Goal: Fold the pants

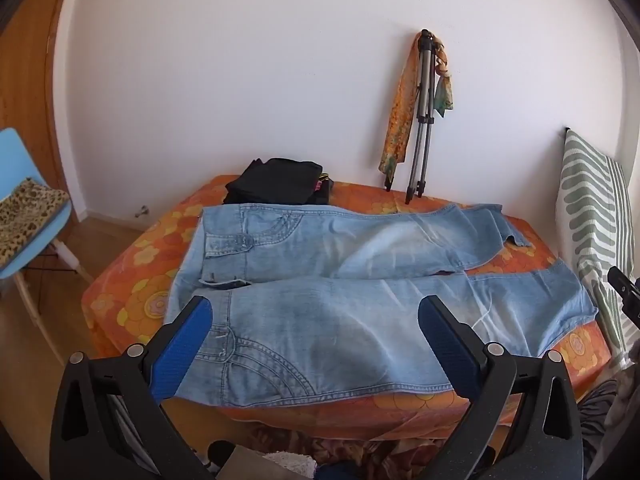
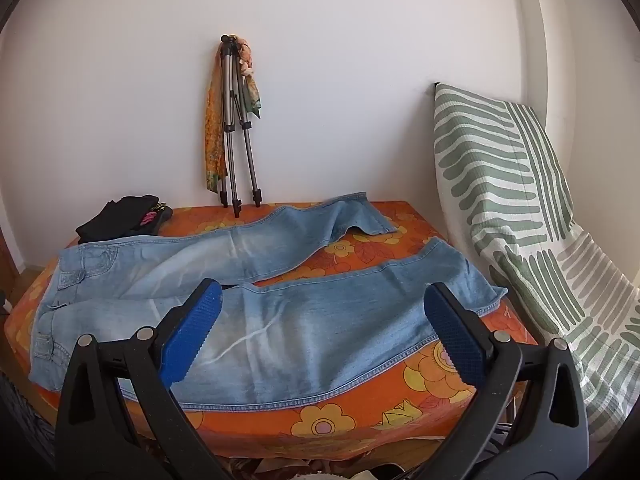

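Light blue jeans (image 1: 320,264) lie flat on the orange flowered table cover (image 1: 132,256), waist to the left, both legs stretched to the right and spread apart. My left gripper (image 1: 316,312) is open and empty, held above the near leg by the waist. The jeans (image 2: 280,320) also show in the right wrist view. My right gripper (image 2: 324,296) is open and empty above the near leg's lower part. A black part of the right gripper shows at the right edge of the left wrist view.
A pile of folded black clothes (image 1: 280,180) sits at the table's back left. A tripod with scarves (image 1: 420,120) leans on the wall behind. A green striped cushion (image 2: 520,220) stands at the right. A blue chair (image 1: 24,208) is at the left.
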Demonstrator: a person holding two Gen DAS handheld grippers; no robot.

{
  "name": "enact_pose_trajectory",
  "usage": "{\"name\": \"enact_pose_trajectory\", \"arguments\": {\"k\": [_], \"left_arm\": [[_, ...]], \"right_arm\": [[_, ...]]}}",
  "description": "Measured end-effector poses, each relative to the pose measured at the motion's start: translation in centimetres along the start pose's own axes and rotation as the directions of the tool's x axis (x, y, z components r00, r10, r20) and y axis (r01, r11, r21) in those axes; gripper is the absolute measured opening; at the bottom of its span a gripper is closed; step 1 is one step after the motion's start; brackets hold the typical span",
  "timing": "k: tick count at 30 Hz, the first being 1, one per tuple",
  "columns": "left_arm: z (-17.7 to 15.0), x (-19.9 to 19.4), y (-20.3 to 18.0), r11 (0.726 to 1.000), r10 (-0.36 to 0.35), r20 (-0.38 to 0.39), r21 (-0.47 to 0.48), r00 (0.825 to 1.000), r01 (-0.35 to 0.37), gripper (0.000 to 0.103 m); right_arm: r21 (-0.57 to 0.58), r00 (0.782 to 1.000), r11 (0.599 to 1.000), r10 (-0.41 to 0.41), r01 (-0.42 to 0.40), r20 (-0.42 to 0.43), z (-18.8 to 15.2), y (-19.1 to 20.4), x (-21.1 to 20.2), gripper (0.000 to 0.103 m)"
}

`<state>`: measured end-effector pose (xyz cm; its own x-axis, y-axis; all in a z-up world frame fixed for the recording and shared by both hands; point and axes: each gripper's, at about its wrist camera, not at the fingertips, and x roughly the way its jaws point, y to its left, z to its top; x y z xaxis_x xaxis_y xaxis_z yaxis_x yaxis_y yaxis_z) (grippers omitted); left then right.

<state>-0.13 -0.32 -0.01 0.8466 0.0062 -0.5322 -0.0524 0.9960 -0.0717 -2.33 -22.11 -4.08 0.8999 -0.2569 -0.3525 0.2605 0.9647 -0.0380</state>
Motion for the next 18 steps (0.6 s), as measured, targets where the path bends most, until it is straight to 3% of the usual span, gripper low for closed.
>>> {"name": "enact_pose_trajectory", "arguments": {"k": [18], "left_arm": [[0.6, -0.5, 0.4, 0.999, 0.049, 0.026, 0.015, 0.998, -0.049, 0.103]], "right_arm": [[-0.011, 1.0, 1.0, -0.002, 0.002, -0.012, 0.0, 0.4, 0.5, 0.103]]}}
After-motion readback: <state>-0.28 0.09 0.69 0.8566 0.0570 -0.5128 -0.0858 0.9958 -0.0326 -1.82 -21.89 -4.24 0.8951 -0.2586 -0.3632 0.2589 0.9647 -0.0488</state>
